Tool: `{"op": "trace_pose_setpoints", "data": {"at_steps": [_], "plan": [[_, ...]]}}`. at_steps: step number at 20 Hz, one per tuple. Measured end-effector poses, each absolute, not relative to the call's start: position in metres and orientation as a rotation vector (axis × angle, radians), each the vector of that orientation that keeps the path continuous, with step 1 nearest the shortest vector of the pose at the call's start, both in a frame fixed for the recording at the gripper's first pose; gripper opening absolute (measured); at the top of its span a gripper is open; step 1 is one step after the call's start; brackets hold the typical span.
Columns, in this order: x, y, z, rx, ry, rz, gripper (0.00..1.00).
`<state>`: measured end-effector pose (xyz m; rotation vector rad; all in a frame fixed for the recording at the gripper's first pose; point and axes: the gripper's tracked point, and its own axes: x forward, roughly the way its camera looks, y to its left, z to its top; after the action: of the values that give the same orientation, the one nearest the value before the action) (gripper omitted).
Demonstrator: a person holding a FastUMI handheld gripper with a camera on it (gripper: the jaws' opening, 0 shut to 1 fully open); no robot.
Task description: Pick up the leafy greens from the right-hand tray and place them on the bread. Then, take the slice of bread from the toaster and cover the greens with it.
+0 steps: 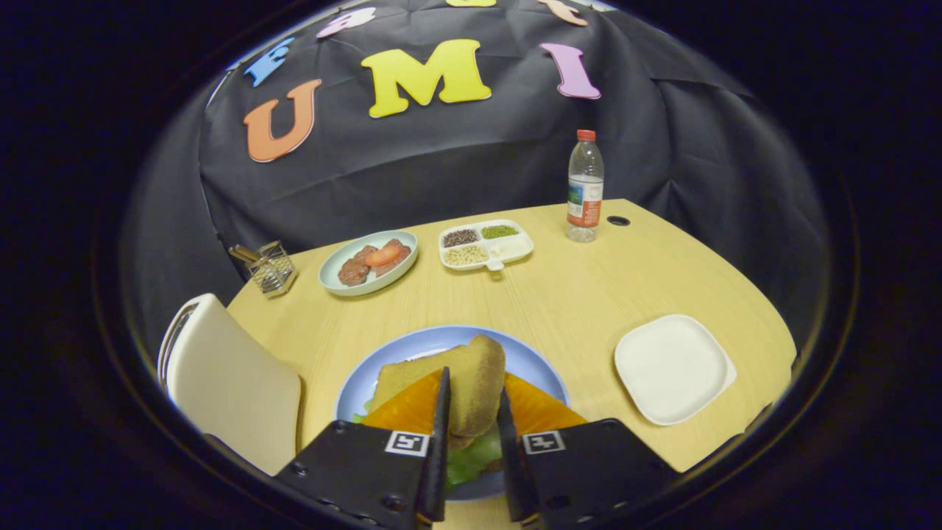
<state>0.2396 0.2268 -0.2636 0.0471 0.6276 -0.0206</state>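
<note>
The gripper (pixel 475 412) is clamped on a bread slice (pixel 471 390), held on edge directly above the greens (pixel 471 458) on the blue plate (pixel 434 342) (long axis running forward, away from the fingers); lowering flat is judged next.

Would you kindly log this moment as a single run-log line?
gripper: shut on bread slice | position: over blue plate | below: leafy greens on bread | right-hand tray: bare | stage: covering greens
</note>
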Motion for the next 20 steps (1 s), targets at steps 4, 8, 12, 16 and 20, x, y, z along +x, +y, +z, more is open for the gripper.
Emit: {"op": "trace_pose_setpoints", "data": {"at_steps": [4, 8, 12, 16, 20], "plan": [[0.238, 0.219, -0.270, -0.033, 0.618, -0.060, 0.44], [0.235, 0.213, -0.279, -0.134, 0.621, -0.067, 0.63], [0.225, 0.217, -0.265, -0.132, 0.608, -0.047, 0.63], [0.217, 0.214, -0.221, -0.080, 0.536, -0.061, 0.82], [0.209, 0.198, -0.161, -0.079, 0.431, -0.087, 0.86]]}}
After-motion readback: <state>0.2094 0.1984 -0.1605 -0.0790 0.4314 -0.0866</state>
